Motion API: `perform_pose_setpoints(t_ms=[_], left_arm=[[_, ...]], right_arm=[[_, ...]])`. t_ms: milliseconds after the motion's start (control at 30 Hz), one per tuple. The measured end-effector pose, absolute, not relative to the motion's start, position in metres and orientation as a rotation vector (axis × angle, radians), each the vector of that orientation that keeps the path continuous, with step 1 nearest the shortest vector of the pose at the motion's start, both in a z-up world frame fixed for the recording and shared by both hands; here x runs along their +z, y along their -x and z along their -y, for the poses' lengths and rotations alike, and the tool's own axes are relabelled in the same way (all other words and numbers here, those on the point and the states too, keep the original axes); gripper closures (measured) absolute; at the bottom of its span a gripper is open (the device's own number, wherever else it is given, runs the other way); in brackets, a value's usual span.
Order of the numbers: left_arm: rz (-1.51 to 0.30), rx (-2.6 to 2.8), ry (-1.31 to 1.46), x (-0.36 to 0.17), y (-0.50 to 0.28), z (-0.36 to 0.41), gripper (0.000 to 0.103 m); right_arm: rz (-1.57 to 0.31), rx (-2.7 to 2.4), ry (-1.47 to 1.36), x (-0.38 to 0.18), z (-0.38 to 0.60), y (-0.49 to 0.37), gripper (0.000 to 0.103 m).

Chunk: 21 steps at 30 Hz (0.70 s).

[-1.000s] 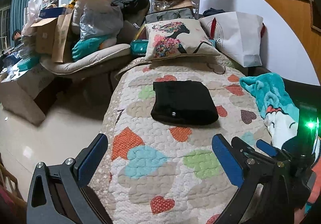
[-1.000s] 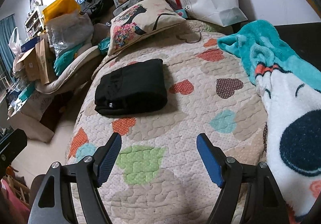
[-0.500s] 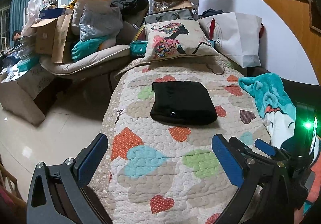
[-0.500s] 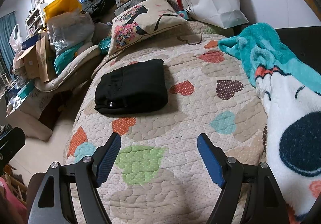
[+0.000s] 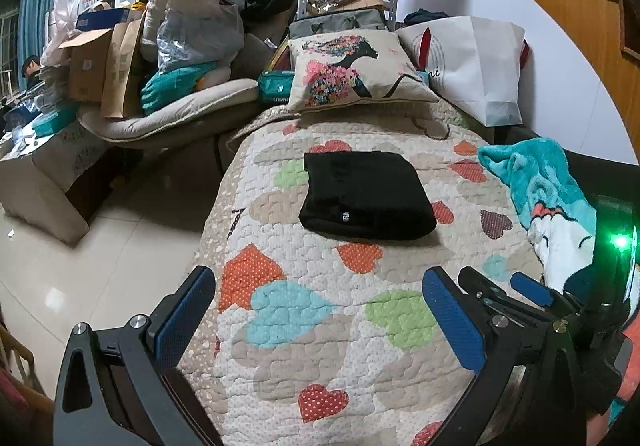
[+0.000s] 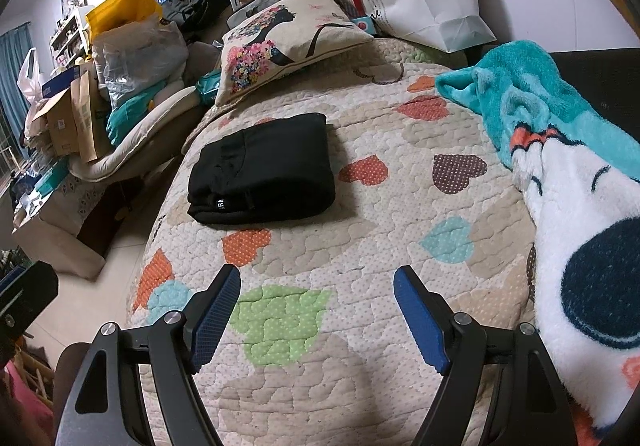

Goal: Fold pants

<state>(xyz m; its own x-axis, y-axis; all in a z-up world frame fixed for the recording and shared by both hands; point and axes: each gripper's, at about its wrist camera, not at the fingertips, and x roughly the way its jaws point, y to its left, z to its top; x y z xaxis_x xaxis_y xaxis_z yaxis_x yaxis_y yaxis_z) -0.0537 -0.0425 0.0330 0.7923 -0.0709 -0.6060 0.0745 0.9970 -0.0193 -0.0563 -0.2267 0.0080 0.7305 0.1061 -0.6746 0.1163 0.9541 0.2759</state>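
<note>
Item one — the black pants (image 5: 366, 196), already a compact folded bundle lying flat on the quilt (image 5: 320, 358). They sit well ahead of both your claws, out toward the pillow end, touching neither. From your left gripper (image 5: 320, 322) the bundle lies almost straight ahead; from your right gripper (image 6: 316, 314) it lies ahead and off to the left. Neither hand looks clearly nearer, though the left lines up with it more squarely. The bundle's longer side seems to run across your line of sight in the left view, with the thick rolled edge and its small white label facing you.

Item two — claws. Your left gripper stands wide apart with nothing between the blue pads, only quilt below. Your right gripper is likewise spread wide and empty.

By the look of the bundle, the folding is done or nearly so; any further move would be a reach forward over bare quilt.

Item three, surface: a quilted cover printed with coloured hearts, soft and slightly domed.

Item four, surroundings: a printed cushion (image 5: 356, 70) beyond the pants, a white paper bag (image 5: 476, 62) beside it, a teal and white fleece blanket (image 6: 560, 166) heaped on your right. Boxes and bags crowd a couch on the left, above a pale tiled floor (image 5: 100, 246).
</note>
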Motion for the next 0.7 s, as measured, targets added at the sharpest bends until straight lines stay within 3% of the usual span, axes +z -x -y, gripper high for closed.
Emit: perform_pose_setpoints(t_ms=[700], left_arm=[[-0.953, -0.049, 0.103, -0.061, 0.003, 0.015, 0.0]], right_arm=[[-0.841, -0.029, -0.355, -0.017, 0.233, 0.042, 0.019]])
